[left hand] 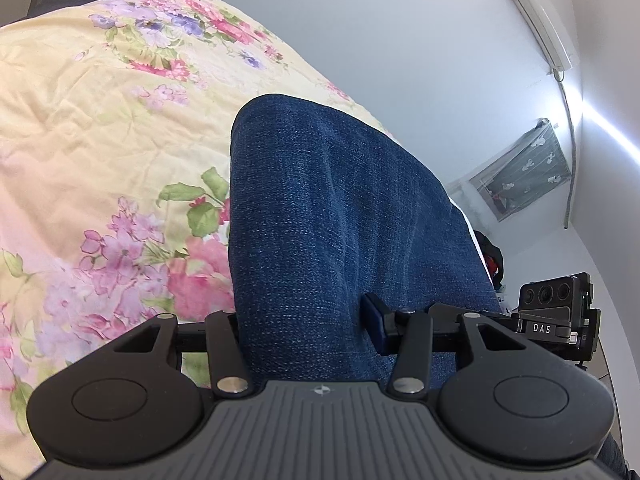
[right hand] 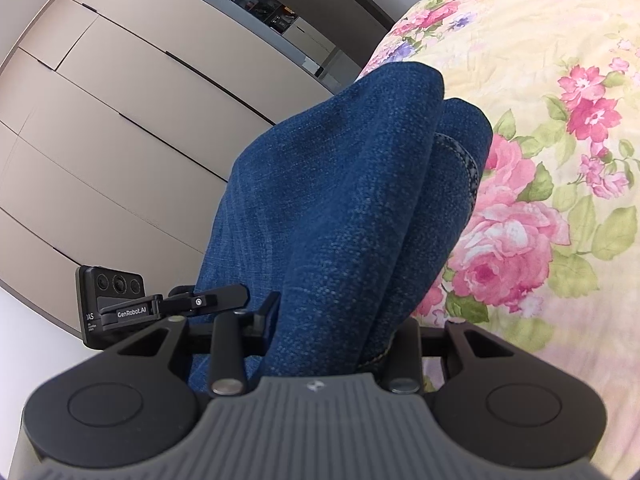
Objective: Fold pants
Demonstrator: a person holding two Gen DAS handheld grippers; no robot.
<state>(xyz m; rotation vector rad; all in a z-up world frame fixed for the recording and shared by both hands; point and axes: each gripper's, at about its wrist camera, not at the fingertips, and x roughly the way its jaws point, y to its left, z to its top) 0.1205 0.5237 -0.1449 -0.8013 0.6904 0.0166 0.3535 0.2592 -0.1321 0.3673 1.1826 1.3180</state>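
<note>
Both my left gripper (left hand: 308, 328) and right gripper (right hand: 332, 328) are clamped on thick blue denim pants (left hand: 320, 200) bunched between the jaws, draping ahead over the floral bedspread (left hand: 100, 140); heavy, limp, grippy, so I'd hold by the layered edges.

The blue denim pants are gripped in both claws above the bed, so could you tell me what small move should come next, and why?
Probably carry the blue denim pants a little farther over the floral yellow bedspread and lower them flat. The left claw and right claw each pinch bunched denim, and the cloth rises ahead of both instead of lying spread.
</note>
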